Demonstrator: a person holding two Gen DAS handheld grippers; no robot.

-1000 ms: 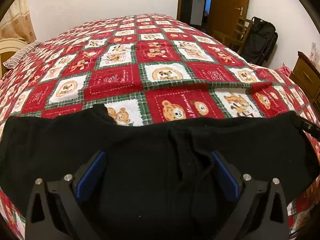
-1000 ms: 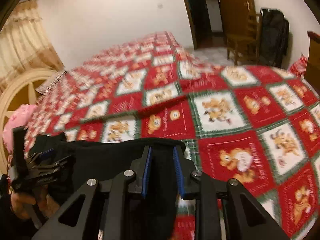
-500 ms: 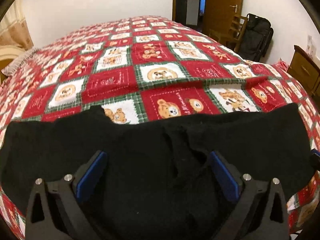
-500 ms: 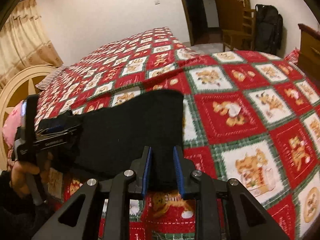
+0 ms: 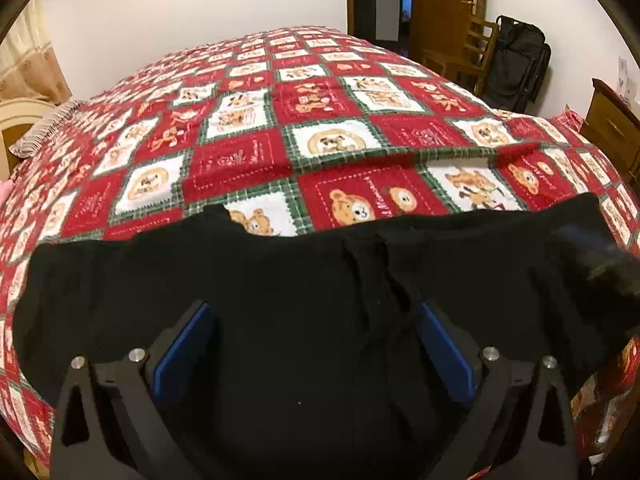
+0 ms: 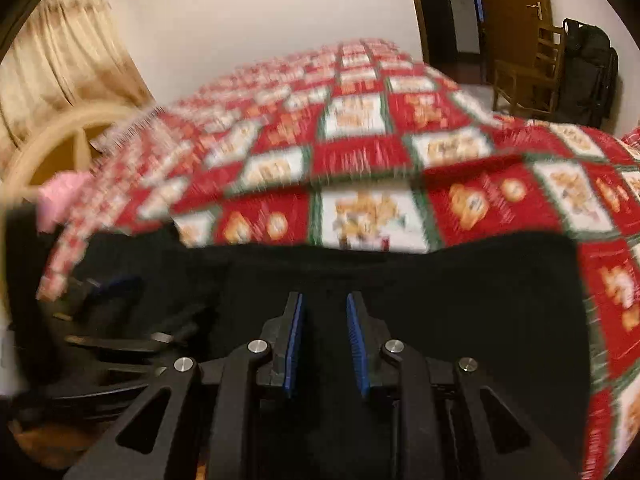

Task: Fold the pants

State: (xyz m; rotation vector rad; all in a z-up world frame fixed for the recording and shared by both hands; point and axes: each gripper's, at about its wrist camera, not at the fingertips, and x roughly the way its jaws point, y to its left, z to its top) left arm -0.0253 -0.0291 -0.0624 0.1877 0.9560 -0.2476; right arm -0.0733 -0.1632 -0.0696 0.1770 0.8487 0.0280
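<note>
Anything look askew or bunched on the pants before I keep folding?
Yes. The black fabric pants lie across the near edge of the red patchwork teddy-bear quilt, but a vertical pucker bunches near the middle, and the far edge humps up at one spot.

The right wrist view is blurred, so whether the right gripper (image 6: 323, 334) pinches the black pants (image 6: 460, 300) stays unclear.
</note>
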